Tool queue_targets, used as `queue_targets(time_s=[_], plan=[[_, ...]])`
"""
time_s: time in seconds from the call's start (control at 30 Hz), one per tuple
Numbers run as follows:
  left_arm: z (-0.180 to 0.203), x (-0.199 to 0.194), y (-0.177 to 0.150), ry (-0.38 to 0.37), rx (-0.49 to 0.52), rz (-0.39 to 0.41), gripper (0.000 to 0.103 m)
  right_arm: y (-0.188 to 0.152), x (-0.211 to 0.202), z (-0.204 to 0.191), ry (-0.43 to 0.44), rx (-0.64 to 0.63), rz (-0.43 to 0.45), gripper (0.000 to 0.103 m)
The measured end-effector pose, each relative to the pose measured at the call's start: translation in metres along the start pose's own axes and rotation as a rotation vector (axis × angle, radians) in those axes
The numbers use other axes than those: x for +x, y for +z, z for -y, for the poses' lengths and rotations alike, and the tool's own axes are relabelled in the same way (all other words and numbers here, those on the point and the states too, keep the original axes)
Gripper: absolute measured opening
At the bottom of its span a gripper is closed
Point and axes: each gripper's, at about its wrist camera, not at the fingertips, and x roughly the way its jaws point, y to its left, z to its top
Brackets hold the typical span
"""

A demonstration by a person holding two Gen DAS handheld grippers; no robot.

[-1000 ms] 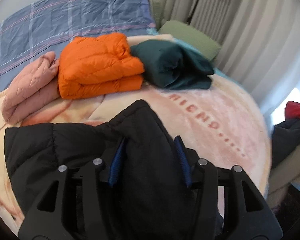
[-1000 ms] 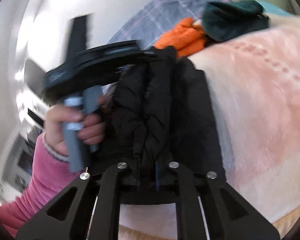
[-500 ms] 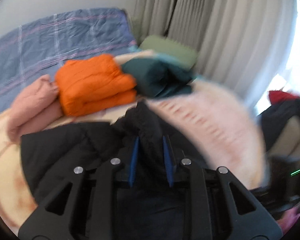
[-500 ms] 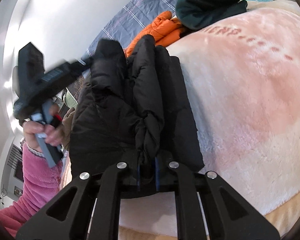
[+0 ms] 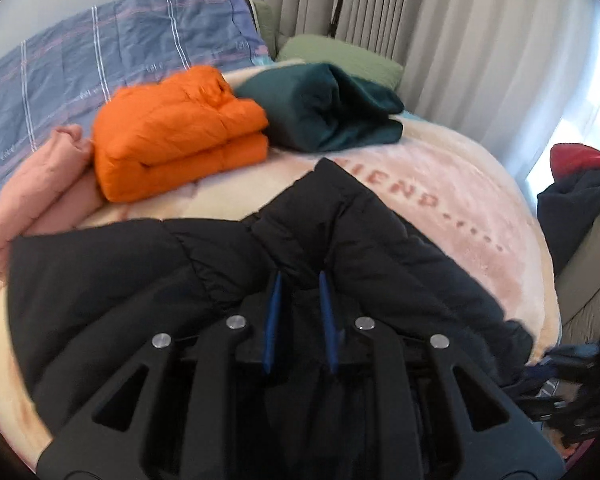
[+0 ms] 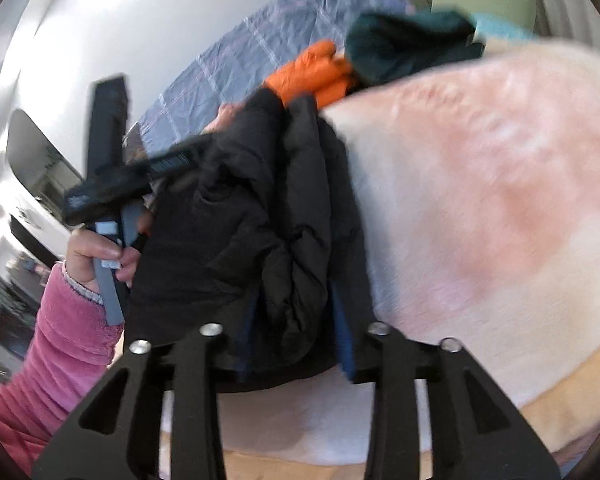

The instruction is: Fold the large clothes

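A black puffer jacket (image 5: 120, 280) lies bunched on the pink blanket (image 5: 440, 184) near the bed's front edge. My left gripper (image 5: 300, 280) points down into it. Its jaws are closing, and the blue pads (image 5: 272, 312) pinch a ridge of the black fabric. In the right wrist view the jacket (image 6: 236, 220) is folded lengthwise. My right gripper (image 6: 296, 300) has its jaws opening, and a thick fold lies loose between the spread pads. A hand (image 6: 96, 252) in a pink sleeve holds the left gripper's handle at the jacket's far side.
Folded garments sit at the back of the bed: a pink one (image 5: 44, 184), an orange puffer (image 5: 172, 128), a dark green one (image 5: 324, 108). Behind them lie a blue plaid quilt (image 5: 120, 48) and a green pillow (image 5: 340, 56). Clothes are piled on a chair (image 5: 580, 200) at right.
The left jaws have narrowed onto the jacket fabric and the gripper has sunk lower. The right jaws, earlier tight on the jacket's fold, have spread apart.
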Motion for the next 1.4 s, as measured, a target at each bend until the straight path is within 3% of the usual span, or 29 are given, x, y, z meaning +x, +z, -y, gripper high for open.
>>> queue_targets(time_s=[0.17, 0.27, 0.37, 0.43, 0.5, 0.57, 0.73, 1.03, 1.2, 1.4], plan=[[0.015, 0.018, -0.009, 0.081, 0.077, -0.012, 0.018, 0.016, -0.021, -0.023, 0.028, -0.111, 0.119, 0.039], [0.013, 0.020, -0.013, 0.087, 0.076, -0.003, 0.020, 0.019, -0.009, -0.040, 0.066, -0.196, 0.127, 0.037], [0.007, 0.019, -0.015, 0.063, 0.051, 0.002, 0.020, 0.012, 0.024, -0.040, 0.017, -0.217, 0.038, 0.022], [0.002, 0.018, -0.017, 0.043, 0.030, 0.005, 0.020, 0.006, 0.048, -0.020, -0.034, -0.155, -0.027, 0.007], [-0.004, 0.017, -0.018, 0.002, -0.001, 0.005, 0.020, -0.001, 0.064, 0.004, -0.009, -0.049, -0.078, 0.000], [-0.009, 0.020, -0.018, -0.034, -0.022, -0.002, 0.020, -0.008, 0.071, 0.017, 0.024, 0.004, -0.100, 0.000], [-0.008, 0.029, -0.021, -0.037, -0.024, -0.003, 0.021, -0.009, 0.076, 0.002, -0.076, -0.087, -0.107, 0.000], [-0.011, 0.031, -0.025, -0.055, -0.033, 0.008, 0.021, -0.014, 0.079, -0.001, -0.081, -0.094, -0.102, 0.000], [-0.010, 0.031, -0.025, -0.048, -0.031, 0.003, 0.021, -0.012, 0.056, -0.015, -0.089, -0.177, -0.063, 0.000], [-0.010, 0.032, -0.024, -0.042, -0.028, 0.001, 0.021, 0.024, 0.007, -0.065, -0.034, -0.351, 0.107, 0.001]])
